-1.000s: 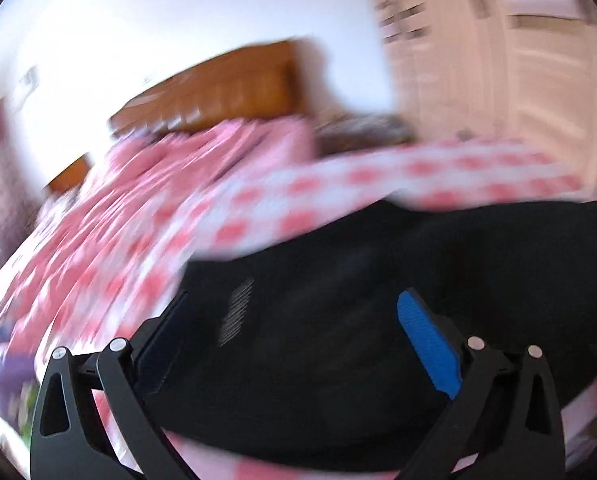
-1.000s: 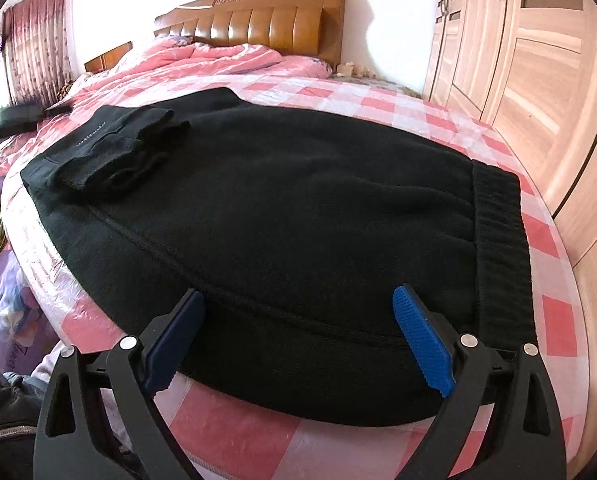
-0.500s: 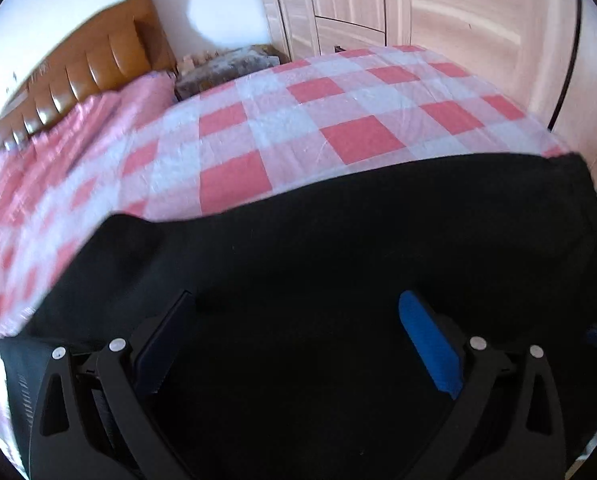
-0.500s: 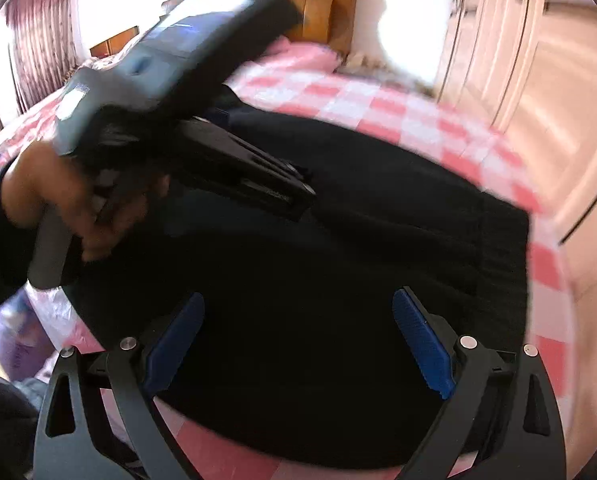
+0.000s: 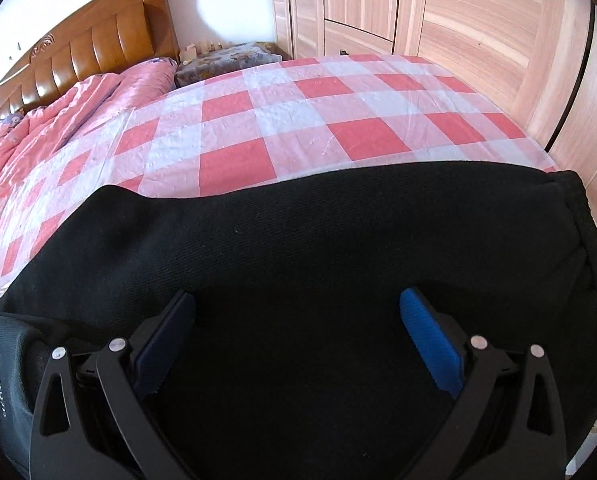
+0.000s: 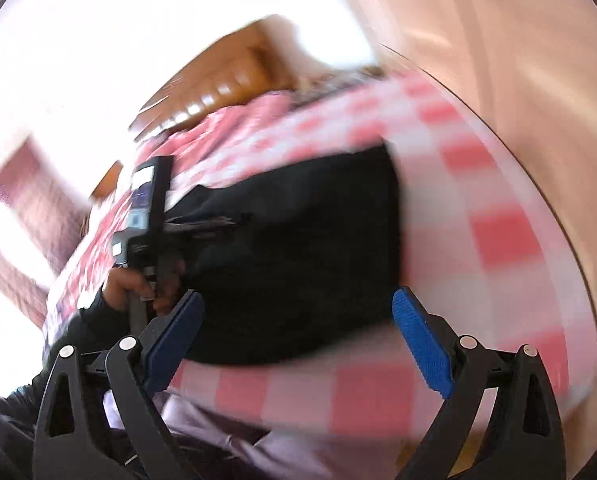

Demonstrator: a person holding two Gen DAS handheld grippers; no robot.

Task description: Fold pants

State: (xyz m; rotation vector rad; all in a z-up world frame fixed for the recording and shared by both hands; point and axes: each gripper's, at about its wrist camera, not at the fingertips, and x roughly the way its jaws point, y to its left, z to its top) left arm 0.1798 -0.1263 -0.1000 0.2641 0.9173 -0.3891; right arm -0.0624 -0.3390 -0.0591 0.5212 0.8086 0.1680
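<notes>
One pair of black pants (image 5: 298, 240) lies on the bed (image 5: 258, 128), filling the left view from 3 to 9 o'clock; soft, thick and limp, it should drape when lifted, so a pinch at the hem edge at 3 o'clock looks best. Both grippers, left gripper (image 5: 297, 336) and right gripper (image 6: 297, 334), are spread and hold nothing.

Daylight floods both fisheye views; the left wrist view is sharp, the right motion-blurred with blown-out whites.
</notes>
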